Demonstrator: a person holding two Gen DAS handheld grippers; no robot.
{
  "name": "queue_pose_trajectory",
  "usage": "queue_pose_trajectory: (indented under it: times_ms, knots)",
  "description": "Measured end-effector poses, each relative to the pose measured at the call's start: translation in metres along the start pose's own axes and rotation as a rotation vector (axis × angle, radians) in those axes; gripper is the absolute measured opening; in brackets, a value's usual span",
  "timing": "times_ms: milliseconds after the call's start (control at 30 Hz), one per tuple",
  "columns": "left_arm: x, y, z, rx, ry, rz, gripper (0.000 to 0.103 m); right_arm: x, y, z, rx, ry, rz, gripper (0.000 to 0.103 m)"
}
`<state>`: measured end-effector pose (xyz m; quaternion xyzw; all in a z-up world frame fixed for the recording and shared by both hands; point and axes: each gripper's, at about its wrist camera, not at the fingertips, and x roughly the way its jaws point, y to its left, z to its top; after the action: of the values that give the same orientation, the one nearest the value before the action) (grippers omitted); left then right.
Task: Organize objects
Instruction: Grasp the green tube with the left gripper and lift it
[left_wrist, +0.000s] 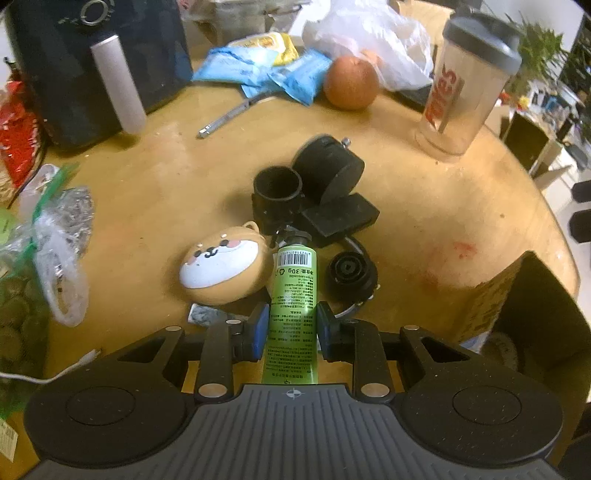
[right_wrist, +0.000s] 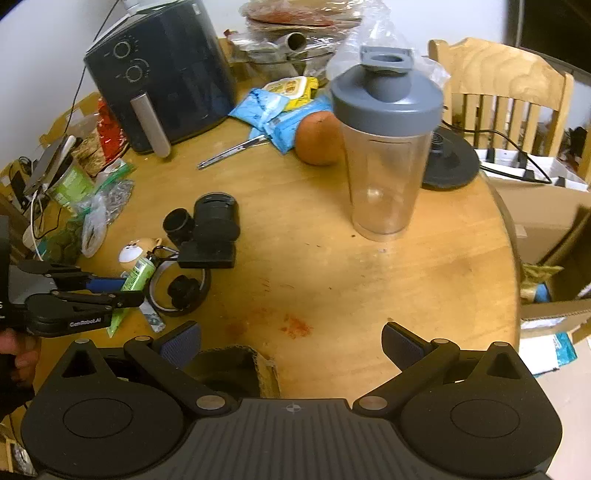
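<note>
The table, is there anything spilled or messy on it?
Yes. There are reddish smears on the bare wood of the table, near its front edge by the open right gripper. They look like a spill or stain. Crumpled bags also pile up at the left side.

A round wooden counter (right_wrist: 369, 280), marked with red stains (right_wrist: 295, 326), is seen. On it stand an air fryer (right_wrist: 162, 74) and a lidded shaker (right_wrist: 384, 147); an orange (right_wrist: 317, 138), blue packets (right_wrist: 266, 110), a knife (right_wrist: 231, 149), a black mount (right_wrist: 208, 229), a dog-faced case (left_wrist: 221, 271) and plastic bags (right_wrist: 99, 214) lie on it.
</note>
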<state>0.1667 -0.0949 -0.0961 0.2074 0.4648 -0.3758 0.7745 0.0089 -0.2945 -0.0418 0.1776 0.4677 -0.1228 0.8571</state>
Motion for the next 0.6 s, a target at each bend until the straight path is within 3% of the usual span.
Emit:
queue_pose_trajectory:
  times_ms: [600]
  knots:
    - [-0.069, -0.010, -0.013, -0.186, -0.131, 0.053, 0.027, 0.016, 0.020, 0.022, -0.125, 0.003, 0.074, 0.103]
